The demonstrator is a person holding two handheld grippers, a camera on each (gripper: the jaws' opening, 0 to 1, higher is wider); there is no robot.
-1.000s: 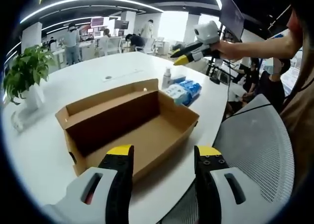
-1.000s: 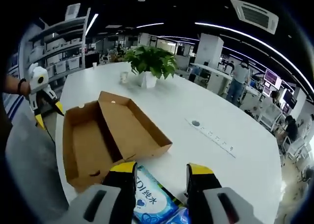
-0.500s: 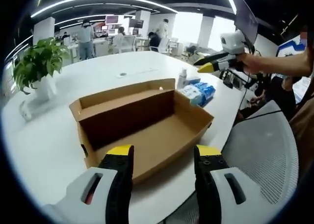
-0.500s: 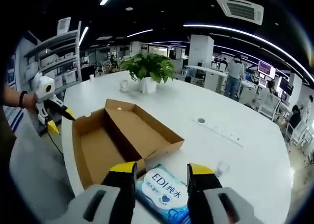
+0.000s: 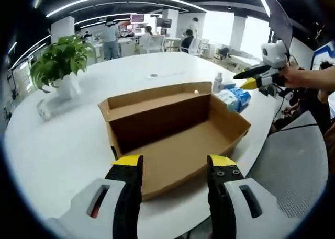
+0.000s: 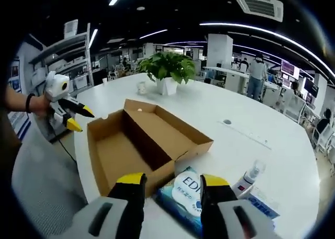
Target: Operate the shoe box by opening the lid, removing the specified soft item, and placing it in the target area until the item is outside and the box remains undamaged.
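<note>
Gaping cardboard shoe box (image 5: 178, 129), crinkly tissue pack (image 6: 186, 194)

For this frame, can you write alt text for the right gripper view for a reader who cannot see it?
An open, empty cardboard shoe box lies on a white table, lid folded back. Just past the open right gripper a blue-and-white tissue pack rests beside the box, a small bottle to its right. The left gripper hovers at left; a potted plant stands beyond.
</note>
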